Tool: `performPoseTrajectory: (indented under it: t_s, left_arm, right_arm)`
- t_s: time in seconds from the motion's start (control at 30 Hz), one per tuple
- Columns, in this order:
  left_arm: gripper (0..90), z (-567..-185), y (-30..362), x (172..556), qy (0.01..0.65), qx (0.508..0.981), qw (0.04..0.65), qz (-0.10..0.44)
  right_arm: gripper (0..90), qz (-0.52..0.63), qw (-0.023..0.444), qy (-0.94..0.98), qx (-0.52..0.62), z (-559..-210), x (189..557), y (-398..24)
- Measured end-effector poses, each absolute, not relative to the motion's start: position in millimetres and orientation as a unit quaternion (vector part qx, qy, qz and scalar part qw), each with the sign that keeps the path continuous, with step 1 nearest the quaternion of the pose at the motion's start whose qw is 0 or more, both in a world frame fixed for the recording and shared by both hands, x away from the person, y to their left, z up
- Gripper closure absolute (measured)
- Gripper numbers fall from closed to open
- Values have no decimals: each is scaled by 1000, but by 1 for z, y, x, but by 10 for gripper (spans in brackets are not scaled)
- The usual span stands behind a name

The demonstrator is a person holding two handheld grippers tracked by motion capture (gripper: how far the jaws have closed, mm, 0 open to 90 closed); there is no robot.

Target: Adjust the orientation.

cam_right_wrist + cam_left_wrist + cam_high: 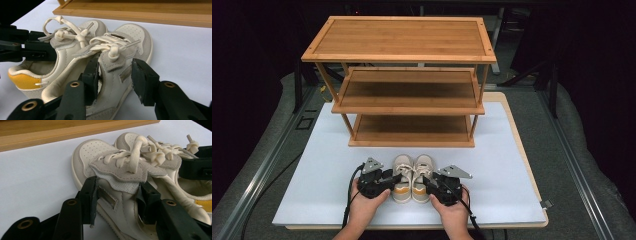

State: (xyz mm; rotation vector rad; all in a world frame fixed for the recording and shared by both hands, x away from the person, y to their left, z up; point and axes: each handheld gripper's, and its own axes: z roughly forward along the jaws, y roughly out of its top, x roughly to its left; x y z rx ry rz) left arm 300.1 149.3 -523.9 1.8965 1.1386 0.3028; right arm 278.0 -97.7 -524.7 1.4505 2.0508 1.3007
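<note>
A pair of small cream shoes stood side by side on the white board, toes toward the bamboo rack just beyond them. The left gripper straddled the outer wall of the left shoe: in the left gripper view one jaw lay against the outside of the shoe and the other reached inside its opening, the wall between them, though whether the pads pressed could not be told. The right gripper straddled the right shoe likewise; in the right gripper view its inner jaw touched the shoe while the outer stood clear, a wide stance. A small metal tag lay on the laces, its writing too small to read. The heel lining of the left shoe was yellow.
</note>
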Motion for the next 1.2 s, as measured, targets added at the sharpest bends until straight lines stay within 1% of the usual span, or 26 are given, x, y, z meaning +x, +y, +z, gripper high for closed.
performPoseTrajectory:
  t_s: [0.13,0.27,0.37,0.53,0.67,0.73,0.83,1.03,1.2]
  left_arm:
    - [535,-524,149,298,470,756,440,121]
    - [516,-527,146,297,493,739,443,120]
    - [513,-530,144,293,496,734,444,133]
    - [515,-534,147,292,518,714,458,112]
    - [519,-536,145,289,526,702,466,118]
    - [527,-536,144,288,530,697,468,120]
    - [534,-536,145,288,531,695,470,119]
    - [550,-536,143,287,534,691,470,123]
    - [556,-537,143,287,536,688,474,124]
  right_arm:
    - [544,447,166,718,507,-526,277,-96]
    - [517,442,156,718,514,-528,280,-94]
    - [521,442,155,714,521,-530,281,-92]
    - [534,446,151,707,528,-532,282,-92]
    - [546,450,146,699,536,-533,280,-92]
    - [556,452,155,692,542,-534,279,-90]
    - [567,452,160,682,552,-535,278,-90]
    - [573,472,153,660,564,-539,275,-90]
    - [576,484,162,642,572,-542,272,-88]
